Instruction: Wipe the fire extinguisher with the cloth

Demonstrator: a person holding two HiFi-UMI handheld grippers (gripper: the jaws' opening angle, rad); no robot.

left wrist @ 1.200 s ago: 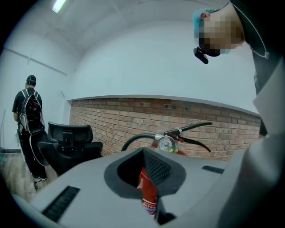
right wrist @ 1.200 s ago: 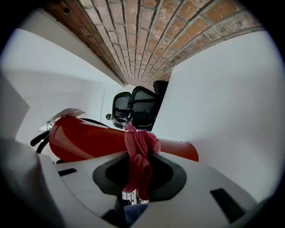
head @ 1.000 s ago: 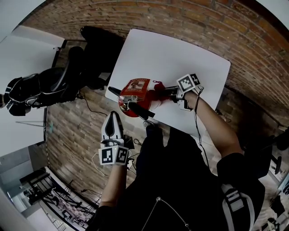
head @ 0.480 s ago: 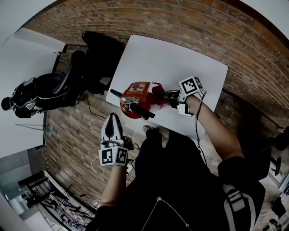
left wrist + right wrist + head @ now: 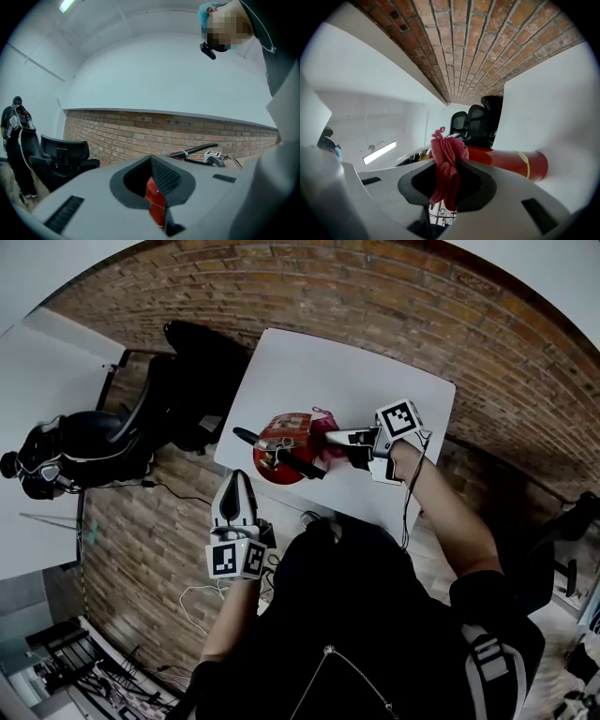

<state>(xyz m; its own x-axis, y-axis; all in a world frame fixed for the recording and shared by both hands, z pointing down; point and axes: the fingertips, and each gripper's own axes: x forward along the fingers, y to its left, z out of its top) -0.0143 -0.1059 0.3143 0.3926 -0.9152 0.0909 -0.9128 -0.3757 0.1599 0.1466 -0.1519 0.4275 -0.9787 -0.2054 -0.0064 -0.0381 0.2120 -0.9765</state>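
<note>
Head view, looking steeply down. At the left of the frame, a black office chair (image 5: 112, 427) stood beside a white table (image 5: 375, 371).

Low and left of centre, the left gripper (image 5: 234, 486) pointed up toward the table's near edge. Its jaws were closed together with nothing gripped. In its own view, only a sliver of red showed through the notch between them.

At the centre, the red fire extinguisher (image 5: 281, 442) lay on its side on the table, its black handle and hose (image 5: 291, 462) toward the viewer.

Just right of it, a pink-red cloth (image 5: 322, 426) was pressed to the cylinder, clamped in the right gripper (image 5: 349, 439), whose jaws were closed tight on the bunched fabric.

The wiping step looked under way. To do it well, the pinch should probably stay firm while the cloth is drawn along the cylinder's length. The round body could roll, so the idle left gripper might steady it. The cloth's loose tail may snag on the handle.

A white and red label (image 5: 289, 423) was on the cylinder, but its writing was too small to read. The right gripper view showed a yellow band (image 5: 525, 164) near the base. No brand could be made out.
</note>
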